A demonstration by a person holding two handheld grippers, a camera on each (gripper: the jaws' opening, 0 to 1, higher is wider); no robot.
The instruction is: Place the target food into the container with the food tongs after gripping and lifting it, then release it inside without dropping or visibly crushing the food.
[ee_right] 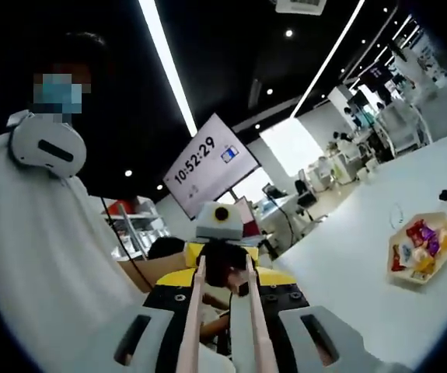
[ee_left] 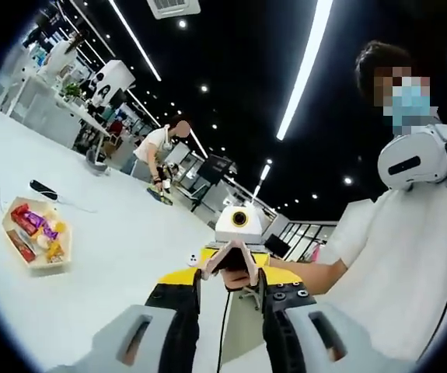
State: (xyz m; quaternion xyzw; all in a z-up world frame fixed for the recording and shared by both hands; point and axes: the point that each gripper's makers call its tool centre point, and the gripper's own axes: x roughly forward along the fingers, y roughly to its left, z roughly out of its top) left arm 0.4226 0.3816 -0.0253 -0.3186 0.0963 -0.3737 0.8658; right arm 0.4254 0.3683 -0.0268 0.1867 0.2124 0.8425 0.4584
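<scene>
Spreading across both views, white table (ee_left: 114,256) takes the most room. In left gripper view it fills the field from 7 to 10 o'clock; in right gripper view it sits at 3 to 5.

Person in white top (ee_left: 410,256) w/ a white headset at the neck stands at 3 o'clock in left gripper view, at 9 in right gripper view.

Left gripper (ee_left: 231,291) rises from 6 o'clock in its own view. Grey shells, black fingers spread apart, nothing held btwn them: released.

Right gripper (ee_right: 225,311) comes up from 6 o'clock in its view, yellow and black body, clenched on the food tongs (ee_right: 193,326). The 2 pale tong arms run up from its jaws toward centre, narrowing slightly but apart along the whole length. Can't tell what the dark shape btwn the tips is. The grippers face each other, near but not touching.

Wall monitor (ee_right: 207,163) just above centre in right gripper view reads 10:52:29.

Second person (ee_left: 159,148) bends over far back at 11 o'clock in left gripper view.

Tray (ee_left: 7,225) lies on the table at 9 o'clock in left gripper view, at 3 in right gripper view, well apart from both grippers. Wrapped snacks (ee_left: 33,225) sit piled inside it, red, purple, yellow.

Small dark object (ee_left: 43,189) w/ a cable lies on the table just beyond the tray.
</scene>
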